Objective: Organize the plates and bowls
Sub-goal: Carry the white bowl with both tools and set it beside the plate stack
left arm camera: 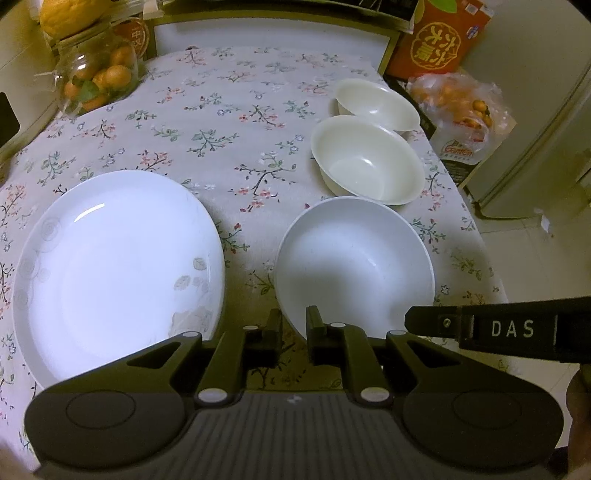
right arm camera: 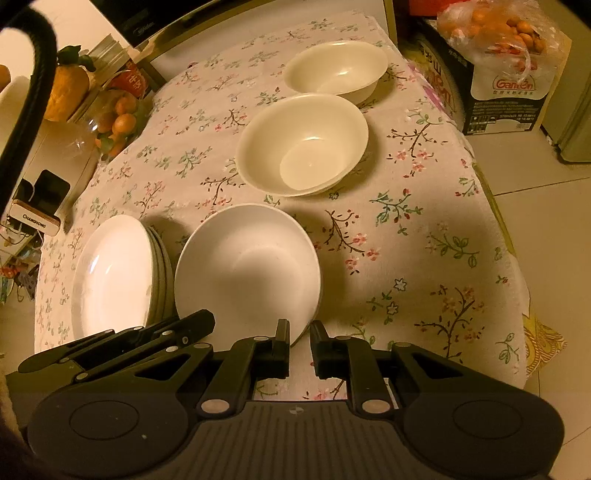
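A stack of white plates (left arm camera: 118, 266) (right arm camera: 114, 273) lies at the near left of the floral table. A white bowl (left arm camera: 354, 266) (right arm camera: 247, 269) sits to its right. Two cream bowls stand behind it, a nearer cream bowl (left arm camera: 365, 158) (right arm camera: 303, 144) and a far cream bowl (left arm camera: 376, 103) (right arm camera: 336, 70). My left gripper (left arm camera: 294, 325) has its jaws a narrow gap apart around the white bowl's near rim. My right gripper (right arm camera: 299, 336) has its jaws a narrow gap apart at the same bowl's near right rim. I cannot tell whether either pinches the rim.
A glass jar of oranges (left arm camera: 96, 77) (right arm camera: 114, 118) stands at the far left. A bag of oranges (left arm camera: 461, 107) (right arm camera: 498, 33) sits on boxes off the right table edge. A remote and phone (right arm camera: 37, 206) lie at the left. Tiled floor (right arm camera: 546, 206) is to the right.
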`<state>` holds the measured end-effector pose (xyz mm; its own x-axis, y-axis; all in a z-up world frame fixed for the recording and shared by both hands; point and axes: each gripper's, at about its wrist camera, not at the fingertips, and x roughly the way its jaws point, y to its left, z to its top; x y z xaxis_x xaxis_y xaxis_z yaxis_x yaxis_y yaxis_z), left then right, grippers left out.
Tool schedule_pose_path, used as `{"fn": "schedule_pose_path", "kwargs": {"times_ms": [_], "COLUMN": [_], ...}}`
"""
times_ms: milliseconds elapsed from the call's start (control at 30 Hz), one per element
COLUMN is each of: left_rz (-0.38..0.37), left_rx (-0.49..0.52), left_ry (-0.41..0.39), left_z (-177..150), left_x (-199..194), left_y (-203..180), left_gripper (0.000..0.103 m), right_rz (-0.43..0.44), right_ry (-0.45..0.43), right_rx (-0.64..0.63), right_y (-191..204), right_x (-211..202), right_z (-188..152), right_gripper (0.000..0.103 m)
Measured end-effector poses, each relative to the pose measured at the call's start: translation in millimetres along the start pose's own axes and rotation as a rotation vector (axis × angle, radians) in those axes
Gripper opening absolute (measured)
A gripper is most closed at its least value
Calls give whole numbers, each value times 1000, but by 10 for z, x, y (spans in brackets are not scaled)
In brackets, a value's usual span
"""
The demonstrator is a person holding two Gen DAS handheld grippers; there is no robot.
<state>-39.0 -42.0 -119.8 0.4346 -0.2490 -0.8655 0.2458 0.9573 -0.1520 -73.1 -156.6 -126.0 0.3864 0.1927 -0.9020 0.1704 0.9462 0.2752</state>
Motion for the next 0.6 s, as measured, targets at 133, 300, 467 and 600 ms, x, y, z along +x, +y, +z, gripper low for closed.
{"fn": "schedule_pose_path", "kwargs": {"times_ms": [133, 300, 467, 600], "left_rz": [1, 8, 20, 30], "left_rx": [4, 12, 13, 30], "left_ry": [-4, -18, -35, -57], "left_z": [23, 40, 80, 100], "left_x": [1, -21, -63, -113], "left_y": [-3, 2, -1, -21], "left_gripper": [15, 24, 25, 28], "right_rz": [-5, -8, -2, 3], "right_ry": [-10, -18, -32, -44], "right_rx": [9, 10, 14, 16], "right_y": [-13, -18, -31, -31], "right_x": [5, -3, -34, -64], "right_z": [26, 33, 49, 55], "right_gripper": [18, 20, 20, 23]}}
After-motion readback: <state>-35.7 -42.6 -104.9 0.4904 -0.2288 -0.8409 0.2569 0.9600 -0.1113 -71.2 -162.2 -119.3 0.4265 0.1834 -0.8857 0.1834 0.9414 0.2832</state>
